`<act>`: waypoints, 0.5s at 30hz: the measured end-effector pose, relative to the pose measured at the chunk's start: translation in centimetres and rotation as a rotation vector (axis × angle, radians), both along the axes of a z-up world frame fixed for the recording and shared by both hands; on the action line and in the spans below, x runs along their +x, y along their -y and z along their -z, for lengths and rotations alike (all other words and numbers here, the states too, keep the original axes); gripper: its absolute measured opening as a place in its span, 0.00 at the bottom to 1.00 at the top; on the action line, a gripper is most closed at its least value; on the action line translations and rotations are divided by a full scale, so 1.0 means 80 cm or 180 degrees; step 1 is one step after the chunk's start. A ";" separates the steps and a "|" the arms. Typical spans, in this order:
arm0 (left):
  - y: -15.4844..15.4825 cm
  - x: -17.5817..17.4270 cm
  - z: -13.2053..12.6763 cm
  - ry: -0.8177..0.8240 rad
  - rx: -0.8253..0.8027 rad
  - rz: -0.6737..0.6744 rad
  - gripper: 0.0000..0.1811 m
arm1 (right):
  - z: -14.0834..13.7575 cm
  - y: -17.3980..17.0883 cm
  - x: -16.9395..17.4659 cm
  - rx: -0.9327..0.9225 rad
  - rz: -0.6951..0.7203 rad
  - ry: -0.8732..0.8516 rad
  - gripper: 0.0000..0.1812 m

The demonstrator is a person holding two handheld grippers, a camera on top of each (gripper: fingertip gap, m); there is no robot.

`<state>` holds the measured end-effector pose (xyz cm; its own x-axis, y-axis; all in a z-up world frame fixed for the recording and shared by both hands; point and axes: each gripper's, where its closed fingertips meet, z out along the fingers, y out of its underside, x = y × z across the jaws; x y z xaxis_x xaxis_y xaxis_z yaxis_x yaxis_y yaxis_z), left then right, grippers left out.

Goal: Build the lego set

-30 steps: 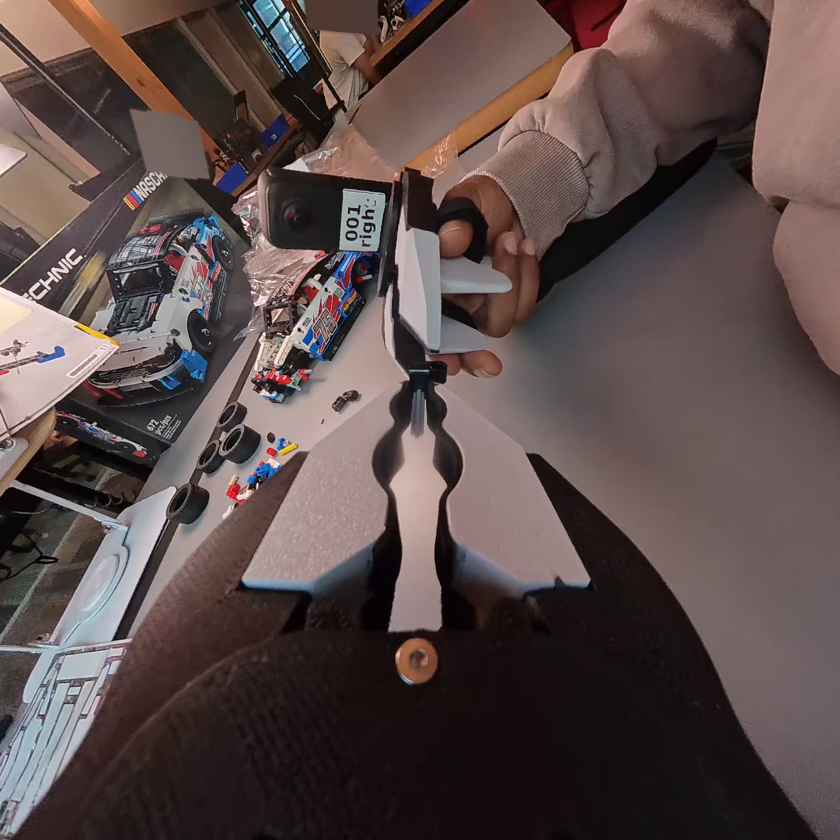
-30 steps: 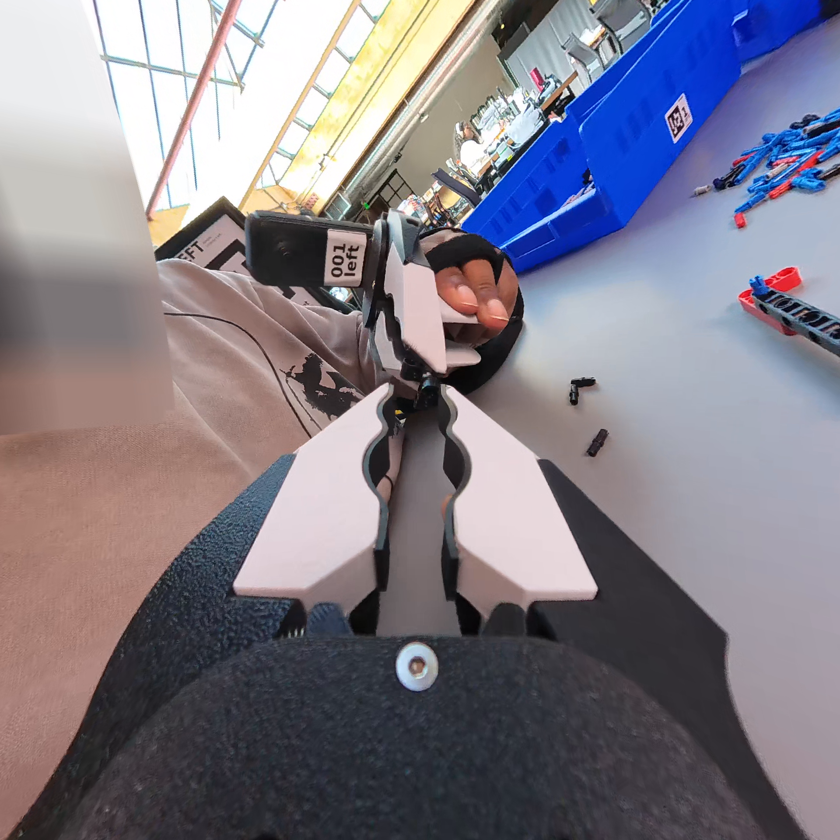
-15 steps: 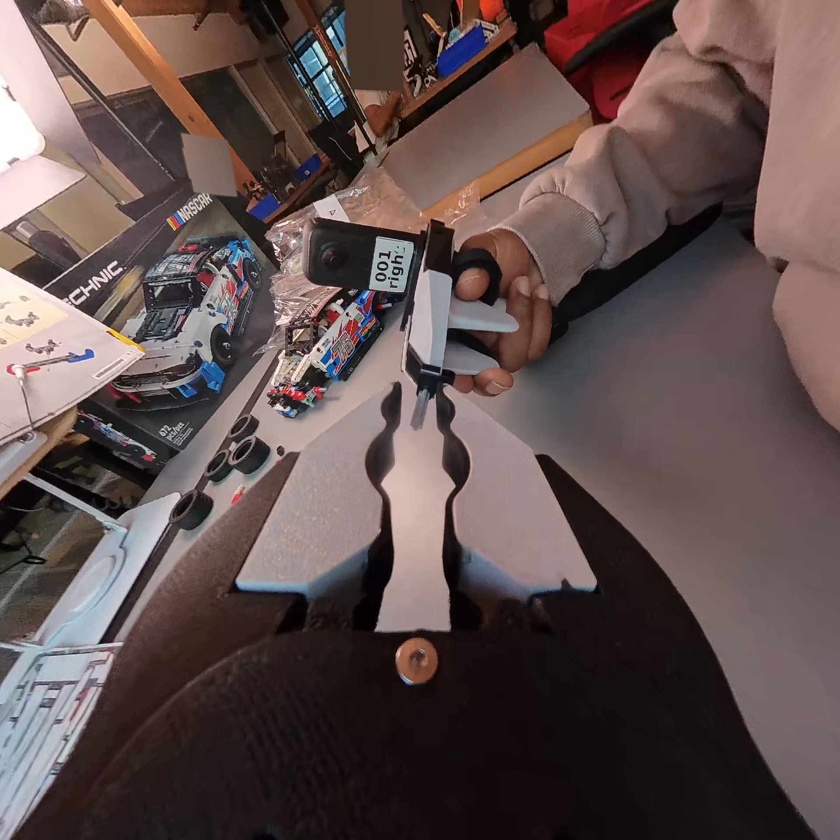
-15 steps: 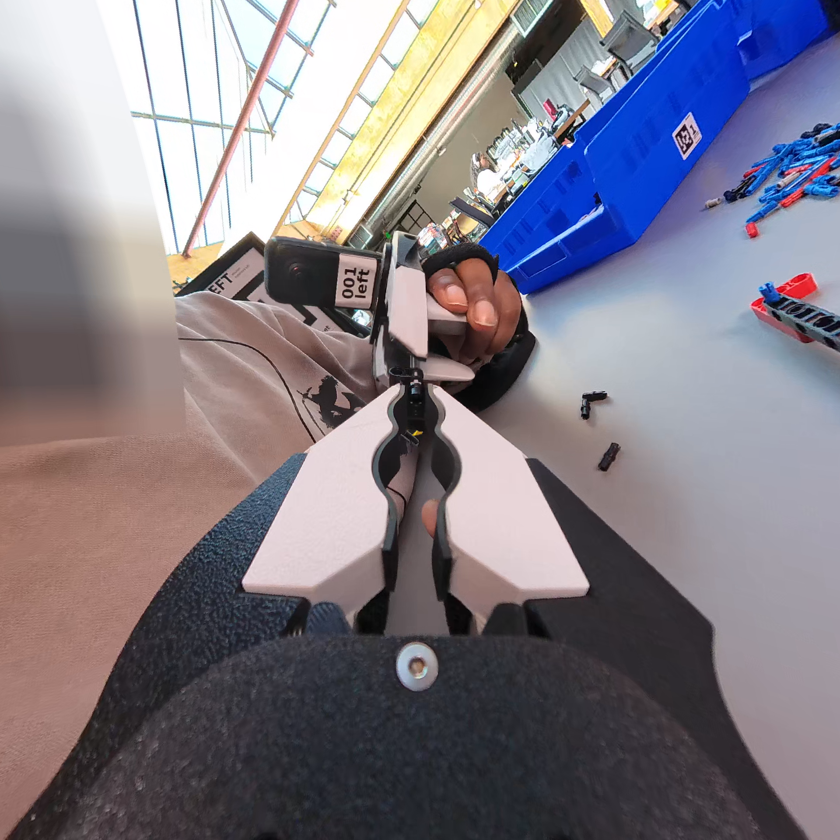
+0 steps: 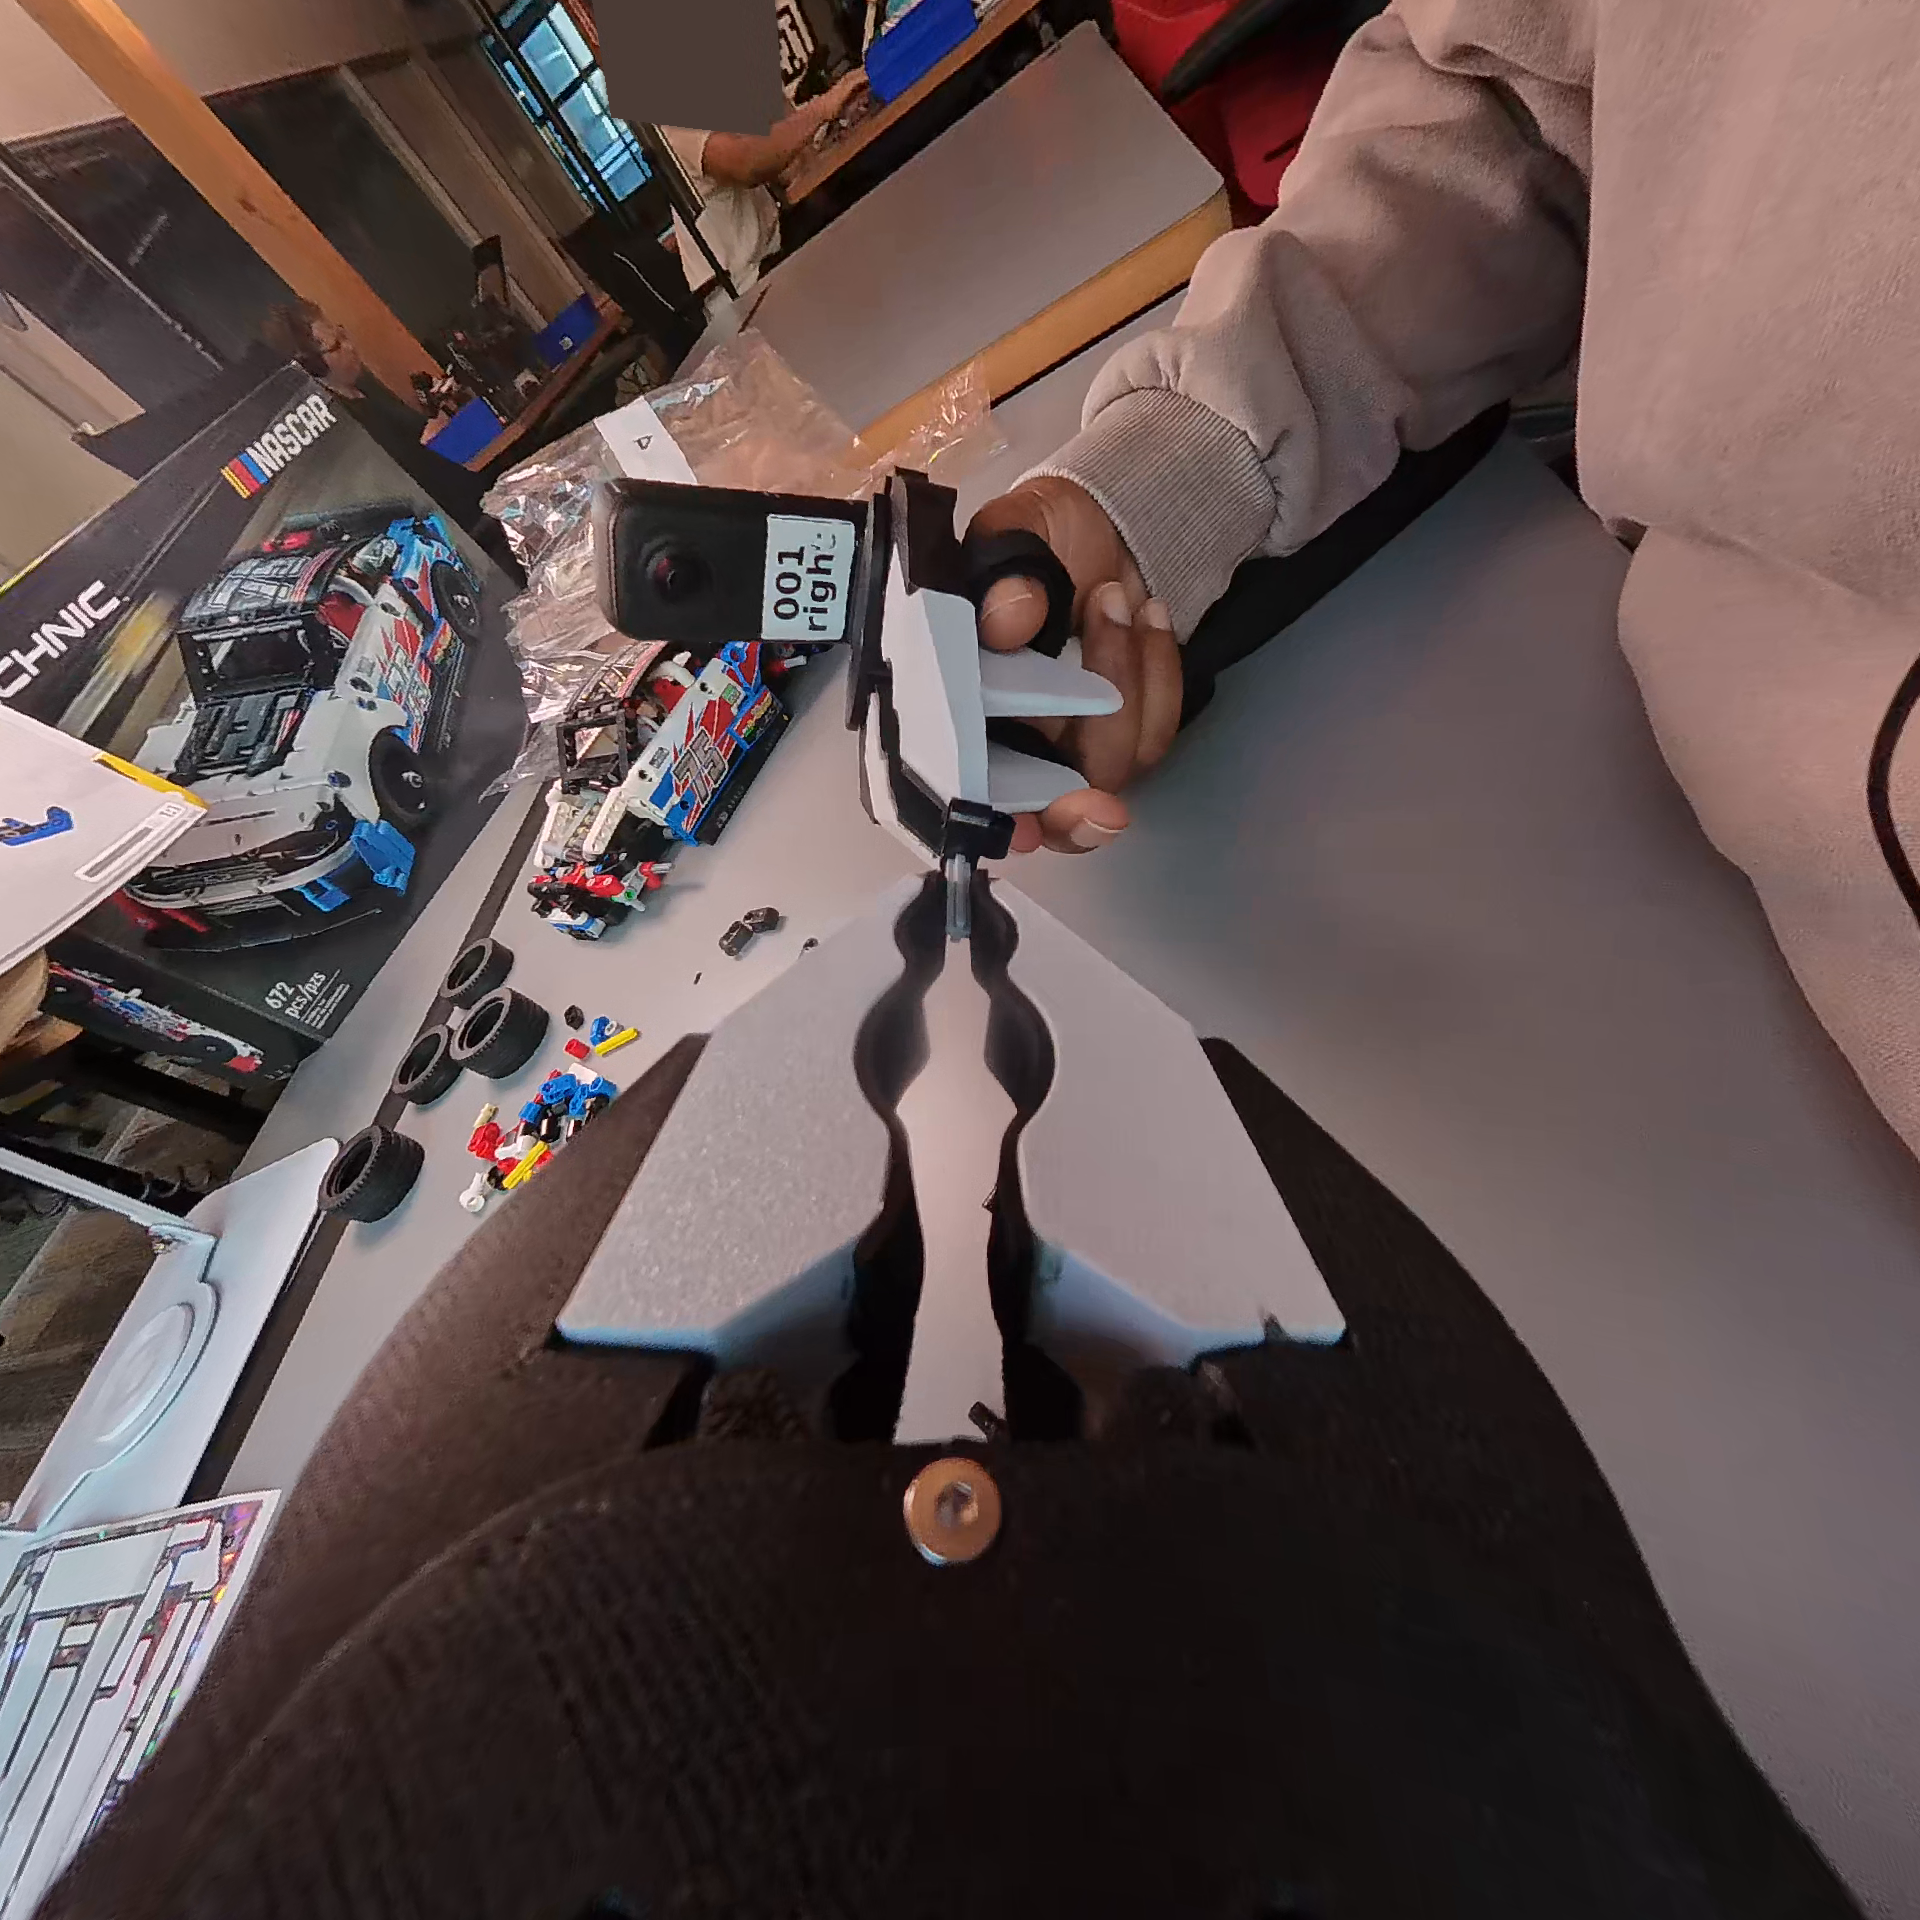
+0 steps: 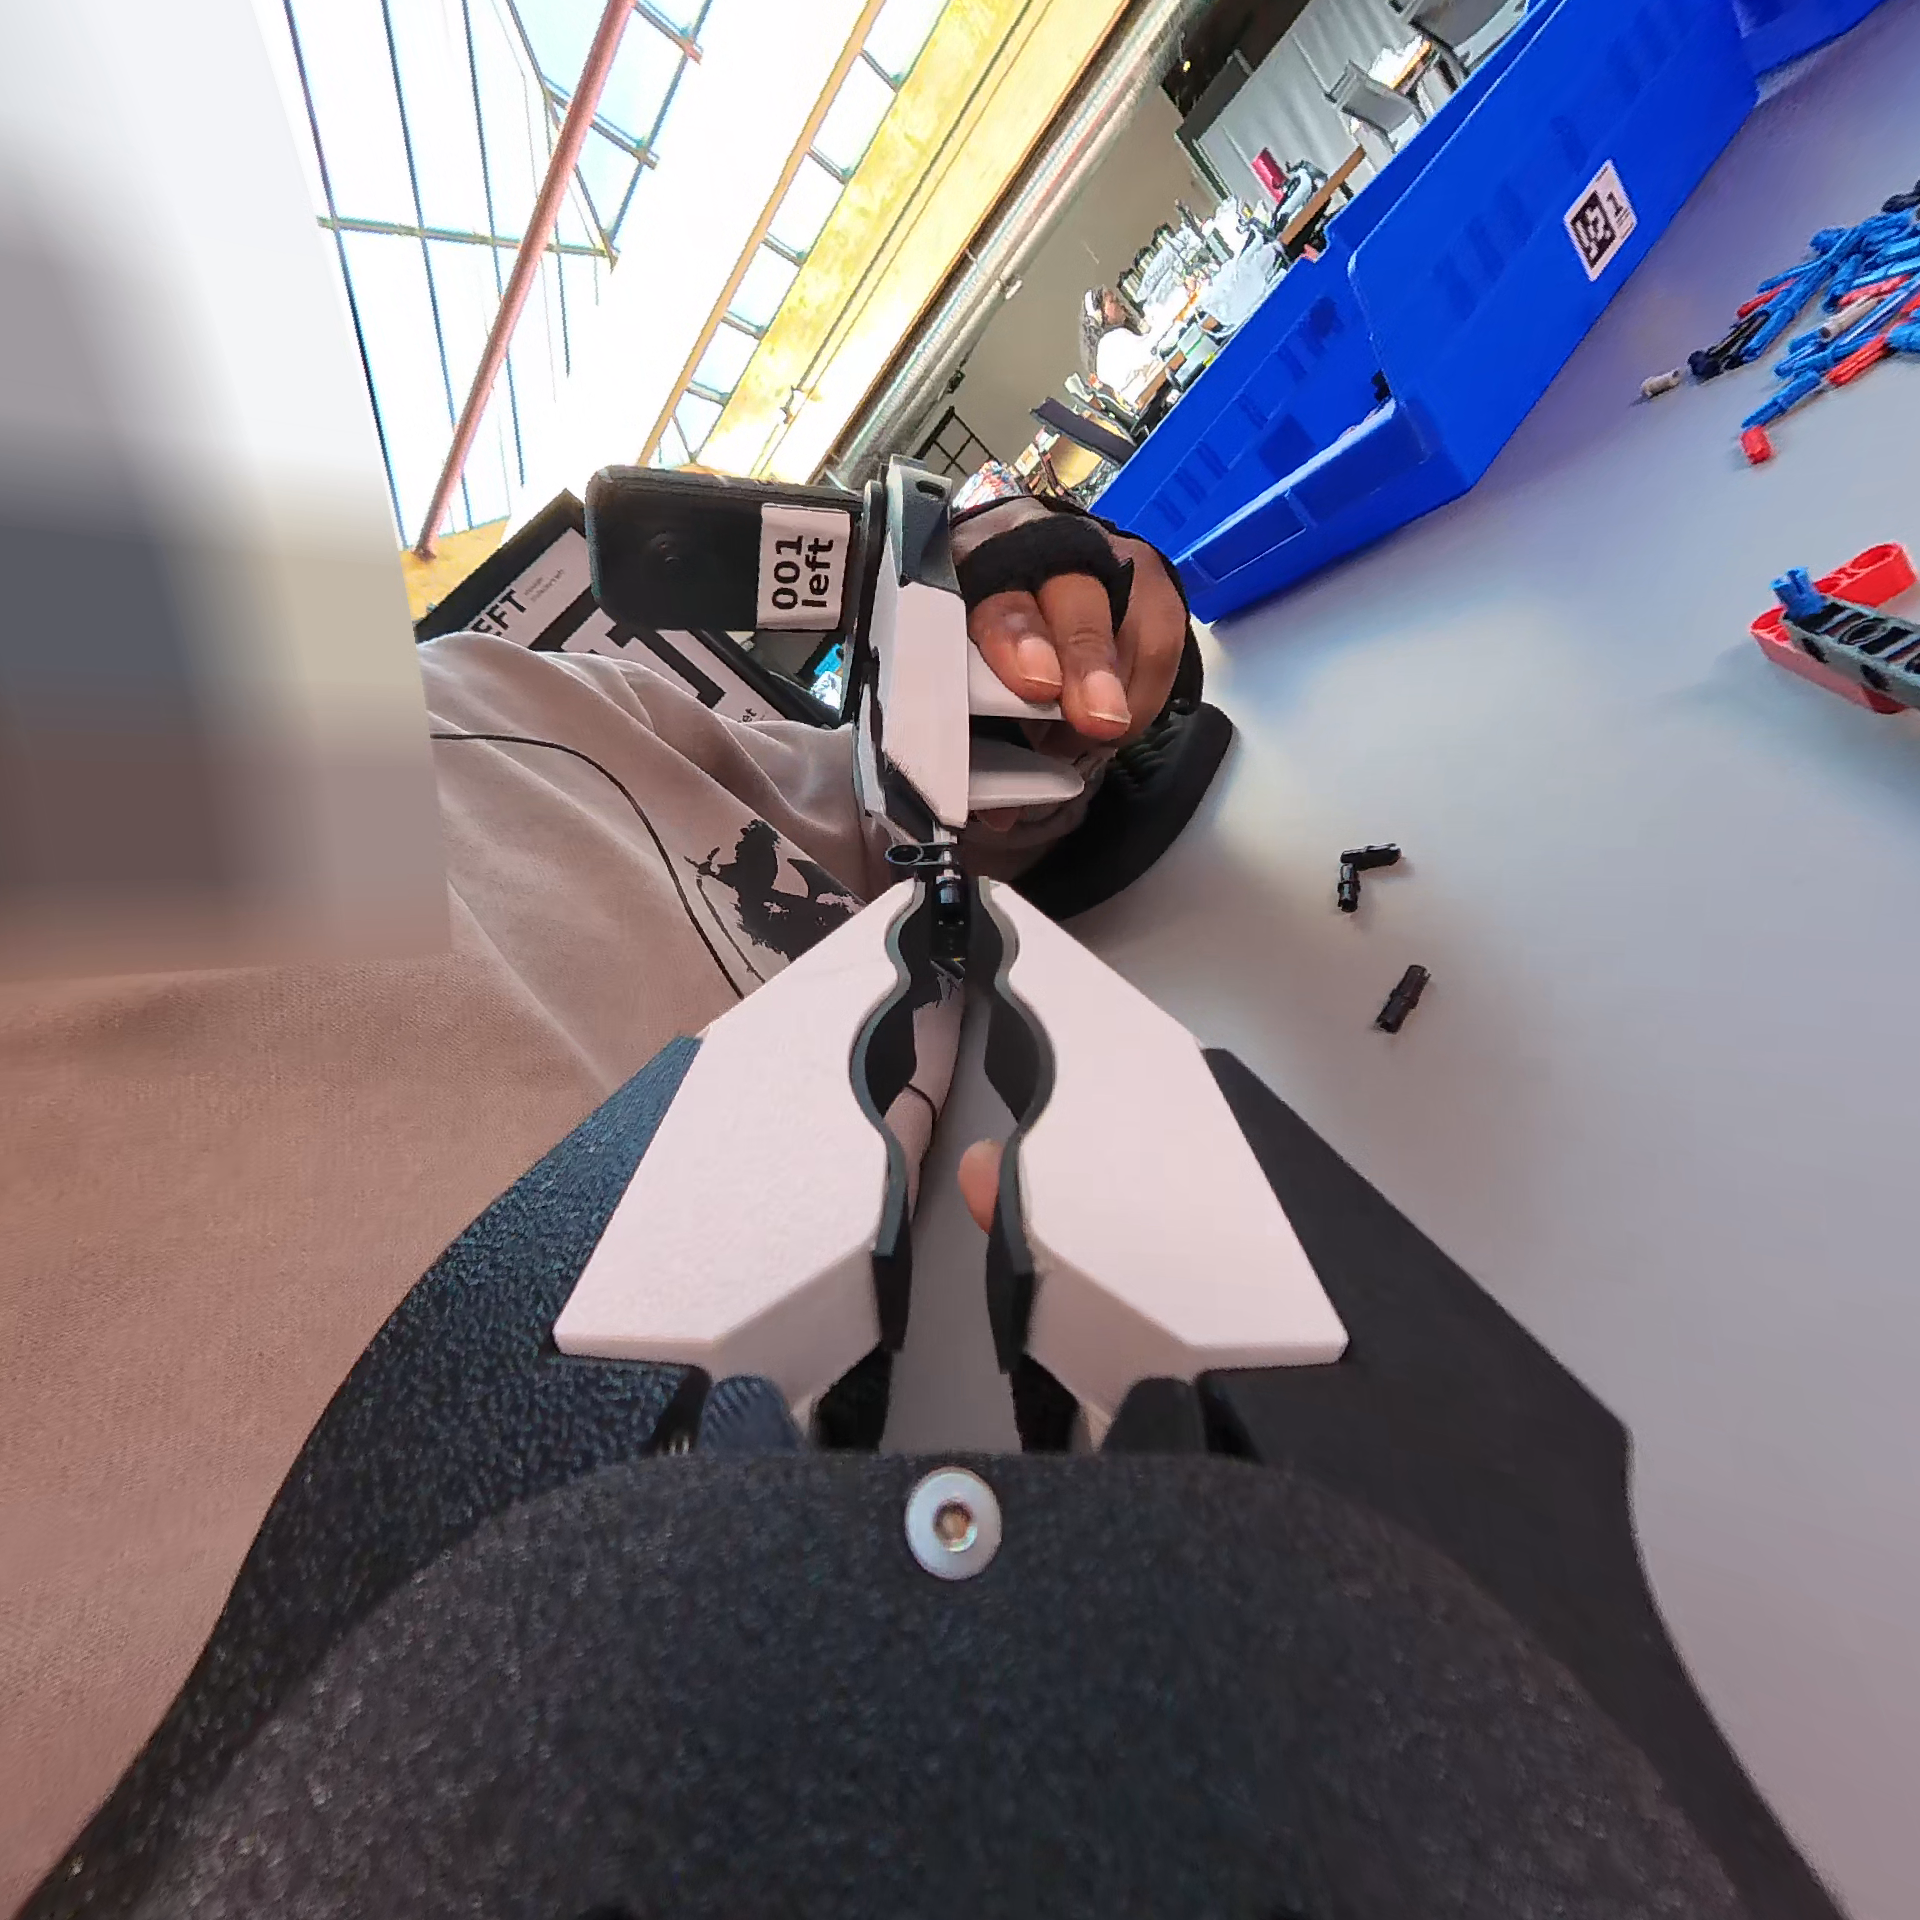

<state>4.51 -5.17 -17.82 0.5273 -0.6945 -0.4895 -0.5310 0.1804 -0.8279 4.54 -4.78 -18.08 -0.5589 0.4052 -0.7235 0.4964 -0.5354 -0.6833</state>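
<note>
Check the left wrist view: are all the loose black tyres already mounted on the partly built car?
No. Four loose black tyres lie on the table, apart from the partly built car.

The left gripper (image 5: 958, 914) and right gripper (image 6: 948, 914) meet tip to tip, jaws nearly closed, each squeezed by a hand (image 5: 1081, 665).
</note>
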 end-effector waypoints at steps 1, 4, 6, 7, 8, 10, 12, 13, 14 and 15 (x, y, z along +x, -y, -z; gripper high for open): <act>0.002 0.001 0.000 -0.0007 0.0001 0.0023 0.02 | 0.000 0.002 0.001 -0.0002 -0.0033 -0.0005 0.02; 0.004 0.003 0.001 -0.0035 0.0003 0.0055 0.02 | 0.000 0.005 0.003 -0.0031 -0.0086 0.0003 0.02; 0.006 0.005 0.000 -0.0015 0.0012 0.0075 0.01 | 0.000 0.007 0.005 -0.0106 -0.0135 0.0008 0.02; 0.007 0.006 0.000 -0.0004 0.0011 0.0091 0.01 | -0.001 0.007 0.006 -0.0131 -0.0158 0.0003 0.02; 0.007 0.006 0.000 -0.0006 0.0006 0.0099 0.01 | -0.001 0.008 0.006 -0.0133 -0.0169 0.0005 0.02; 0.009 0.007 0.002 -0.0007 -0.0019 0.0132 0.01 | 0.001 0.010 0.007 -0.0137 -0.0210 0.0023 0.02; 0.011 0.010 0.002 0.0005 -0.0024 0.0177 0.02 | 0.000 0.013 0.010 -0.0152 -0.0282 0.0008 0.02; 0.012 0.011 0.003 -0.0010 -0.0034 0.0193 0.02 | 0.001 0.014 0.011 -0.0150 -0.0311 0.0021 0.02; 0.014 0.012 0.004 -0.0020 -0.0038 0.0210 0.02 | 0.002 0.015 0.012 -0.0149 -0.0331 0.0034 0.02; 0.015 0.013 0.004 -0.0016 -0.0037 0.0231 0.02 | 0.002 0.017 0.012 -0.0146 -0.0357 0.0034 0.02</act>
<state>5.53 -6.38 -18.15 0.4728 -0.7365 -0.4836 -0.5210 0.2089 -0.8276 5.52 -6.11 -18.26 -0.5910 0.3069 -0.7460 0.5621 -0.5067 -0.6537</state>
